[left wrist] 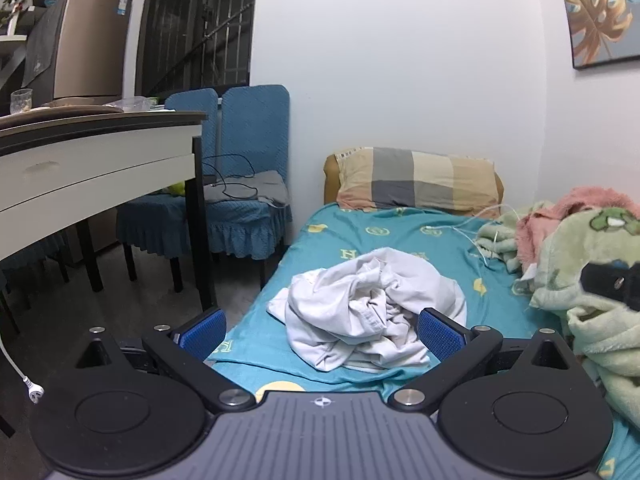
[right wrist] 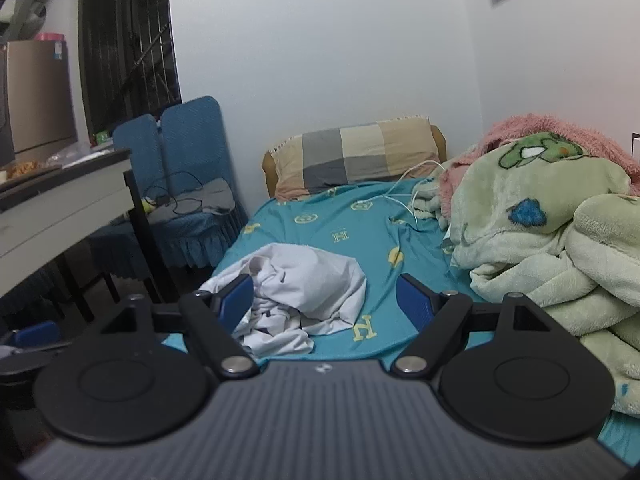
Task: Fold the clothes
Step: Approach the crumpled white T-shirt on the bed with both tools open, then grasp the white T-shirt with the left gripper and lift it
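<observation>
A crumpled white garment (left wrist: 368,308) lies in a heap on the teal bed sheet (left wrist: 400,232), near the bed's left edge. It also shows in the right wrist view (right wrist: 304,292). My left gripper (left wrist: 322,330) is open and empty, held just short of the heap, its blue pads either side of the near part. My right gripper (right wrist: 326,300) is open and empty, above the sheet (right wrist: 360,216) with the garment at its left finger. A part of the right gripper (left wrist: 612,284) shows at the right of the left wrist view.
A checked pillow (left wrist: 416,180) lies at the head of the bed. Green and pink blankets (right wrist: 552,232) are piled along the right side. A white cable (right wrist: 404,192) runs over the sheet. A table (left wrist: 80,168) and blue chairs (left wrist: 248,184) stand left of the bed.
</observation>
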Available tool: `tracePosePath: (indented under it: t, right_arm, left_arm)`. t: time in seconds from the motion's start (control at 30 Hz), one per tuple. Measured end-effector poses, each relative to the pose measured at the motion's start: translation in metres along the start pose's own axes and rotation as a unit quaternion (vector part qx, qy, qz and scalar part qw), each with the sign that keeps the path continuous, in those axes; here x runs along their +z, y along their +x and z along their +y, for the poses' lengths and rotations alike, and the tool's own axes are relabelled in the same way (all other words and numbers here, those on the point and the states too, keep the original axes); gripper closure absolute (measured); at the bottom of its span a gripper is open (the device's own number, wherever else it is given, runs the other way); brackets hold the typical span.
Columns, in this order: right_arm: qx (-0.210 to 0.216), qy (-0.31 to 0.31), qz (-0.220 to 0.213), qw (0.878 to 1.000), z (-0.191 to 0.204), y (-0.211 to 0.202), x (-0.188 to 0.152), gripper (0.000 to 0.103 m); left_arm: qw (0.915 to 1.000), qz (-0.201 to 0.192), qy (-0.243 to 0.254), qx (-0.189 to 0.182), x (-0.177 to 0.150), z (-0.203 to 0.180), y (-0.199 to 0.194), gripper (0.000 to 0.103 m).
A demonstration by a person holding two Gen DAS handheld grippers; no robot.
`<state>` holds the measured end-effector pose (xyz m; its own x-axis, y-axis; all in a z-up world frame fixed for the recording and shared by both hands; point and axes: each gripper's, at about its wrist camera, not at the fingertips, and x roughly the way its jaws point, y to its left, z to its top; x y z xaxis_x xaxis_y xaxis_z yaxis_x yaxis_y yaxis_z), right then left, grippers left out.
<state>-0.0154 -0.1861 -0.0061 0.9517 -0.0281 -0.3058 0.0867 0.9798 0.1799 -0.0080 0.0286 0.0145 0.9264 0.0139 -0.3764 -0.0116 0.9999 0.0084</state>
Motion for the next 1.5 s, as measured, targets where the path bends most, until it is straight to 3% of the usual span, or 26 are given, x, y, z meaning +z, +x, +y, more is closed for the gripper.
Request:
tracePosePath:
  t: [0.1, 0.3, 0.4, 0.5, 0.7, 0.77, 0.87, 0.9, 1.03, 1.3, 1.43, 1.5]
  right_arm:
    - [0.000, -0.002, -0.002, 1.000, -0.007, 0.003, -0.004, 0.023]
    - [0.001, 0.010, -0.006, 1.000, -0.026, 0.015, -0.009, 0.023]
    - [0.003, 0.027, -0.001, 1.000, -0.038, 0.022, -0.012, 0.023]
    - [0.002, 0.042, 0.008, 0.999, -0.052, 0.035, -0.018, 0.023]
    - [-0.009, 0.067, 0.032, 0.997, -0.077, 0.065, -0.034, 0.023]
    - [-0.014, 0.079, 0.042, 0.996, -0.085, 0.074, -0.038, 0.023]
    - [-0.015, 0.094, 0.046, 0.994, -0.094, 0.083, -0.040, 0.023]
    - [-0.014, 0.094, 0.046, 0.994, -0.094, 0.085, -0.040, 0.023]
    - [-0.009, 0.084, 0.049, 0.995, -0.091, 0.090, -0.042, 0.023]
    - [-0.003, 0.068, 0.031, 0.997, -0.085, 0.079, -0.039, 0.023]
    - [0.011, 0.065, 0.027, 0.997, -0.081, 0.068, -0.037, 0.023]
    - [0.023, 0.067, 0.030, 0.997, -0.078, 0.063, -0.037, 0.023]
  left_arm:
    - [0.9999, 0.002, 0.010, 0.005, -0.007, -0.001, 0.007, 0.000]
    - [0.9989, 0.045, -0.005, -0.007, -0.013, -0.007, 0.040, 0.000]
    - [0.9977, 0.060, 0.010, -0.032, -0.011, -0.026, 0.070, 0.005]
    - [0.9948, 0.086, 0.030, -0.045, -0.013, -0.049, 0.115, 0.017]
    - [0.9952, 0.062, 0.075, -0.006, -0.018, -0.077, 0.198, 0.024]
    - [0.9941, 0.063, 0.088, -0.005, -0.021, -0.080, 0.219, 0.032]
    - [0.9937, 0.063, 0.093, -0.004, -0.025, -0.078, 0.243, 0.052]
    - [0.9942, 0.063, 0.086, -0.012, -0.026, -0.074, 0.246, 0.064]
    - [0.9968, 0.048, 0.053, -0.036, -0.020, -0.056, 0.236, 0.090]
    - [0.9968, 0.030, -0.007, -0.074, 0.017, -0.018, 0.144, 0.095]
    - [0.9943, 0.049, 0.005, -0.095, 0.019, 0.005, 0.088, 0.095]
    - [0.9926, 0.083, 0.024, -0.085, 0.009, 0.017, 0.077, 0.095]
